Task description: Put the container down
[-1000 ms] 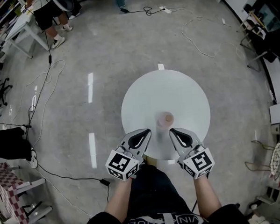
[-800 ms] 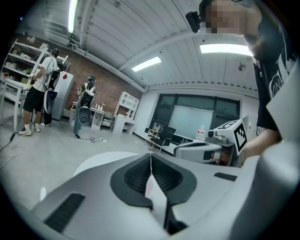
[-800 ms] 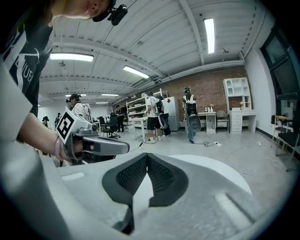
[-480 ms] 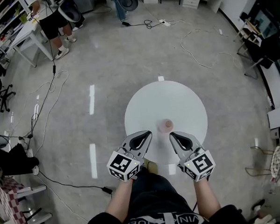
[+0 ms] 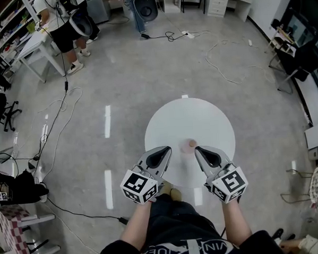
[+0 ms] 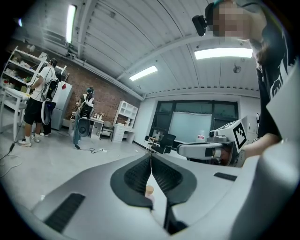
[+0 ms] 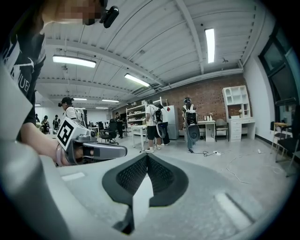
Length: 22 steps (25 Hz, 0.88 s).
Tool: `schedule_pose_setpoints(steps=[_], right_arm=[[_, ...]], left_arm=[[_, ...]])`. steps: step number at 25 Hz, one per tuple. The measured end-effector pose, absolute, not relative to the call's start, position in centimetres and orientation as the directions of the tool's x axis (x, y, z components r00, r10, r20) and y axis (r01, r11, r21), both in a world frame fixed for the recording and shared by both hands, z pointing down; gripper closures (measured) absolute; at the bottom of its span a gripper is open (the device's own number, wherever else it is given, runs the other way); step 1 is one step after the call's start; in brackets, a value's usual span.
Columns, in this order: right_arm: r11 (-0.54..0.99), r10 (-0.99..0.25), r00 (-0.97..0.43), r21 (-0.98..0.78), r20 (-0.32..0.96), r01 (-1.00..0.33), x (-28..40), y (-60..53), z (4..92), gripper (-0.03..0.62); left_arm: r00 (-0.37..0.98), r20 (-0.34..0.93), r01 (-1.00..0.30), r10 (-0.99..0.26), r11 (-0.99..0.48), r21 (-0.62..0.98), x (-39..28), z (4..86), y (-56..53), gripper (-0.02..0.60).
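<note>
The left gripper [image 5: 166, 150] hovers over the near edge of the round white table [image 5: 190, 114], jaws clenched on nothing. The small pinkish container [image 5: 191, 144] stands on the table, between both gripper tips. The right gripper [image 5: 198, 149] is also clenched and empty.

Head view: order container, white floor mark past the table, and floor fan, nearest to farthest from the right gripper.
1. container, on the table, just left of the right gripper.
2. white floor mark, at the table's far edge.
3. floor fan, across the room, top of view.
</note>
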State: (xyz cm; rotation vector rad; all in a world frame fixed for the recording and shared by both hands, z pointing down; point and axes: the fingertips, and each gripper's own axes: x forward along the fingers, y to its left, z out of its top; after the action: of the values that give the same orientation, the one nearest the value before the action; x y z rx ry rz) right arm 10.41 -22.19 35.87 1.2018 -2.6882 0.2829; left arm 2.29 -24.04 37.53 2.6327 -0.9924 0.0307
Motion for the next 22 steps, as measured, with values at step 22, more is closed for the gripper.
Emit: schedule_pose_setpoints(steps=[22], right_arm=[[0.66,-0.731,-0.663,-0.081,0.163,-0.747,11.4,-23.6,32.1,0.588]], left_arm=[[0.757,0.093,-0.65,-0.647,-0.729,0.216,3.1,33.8,-25.3,0.568]])
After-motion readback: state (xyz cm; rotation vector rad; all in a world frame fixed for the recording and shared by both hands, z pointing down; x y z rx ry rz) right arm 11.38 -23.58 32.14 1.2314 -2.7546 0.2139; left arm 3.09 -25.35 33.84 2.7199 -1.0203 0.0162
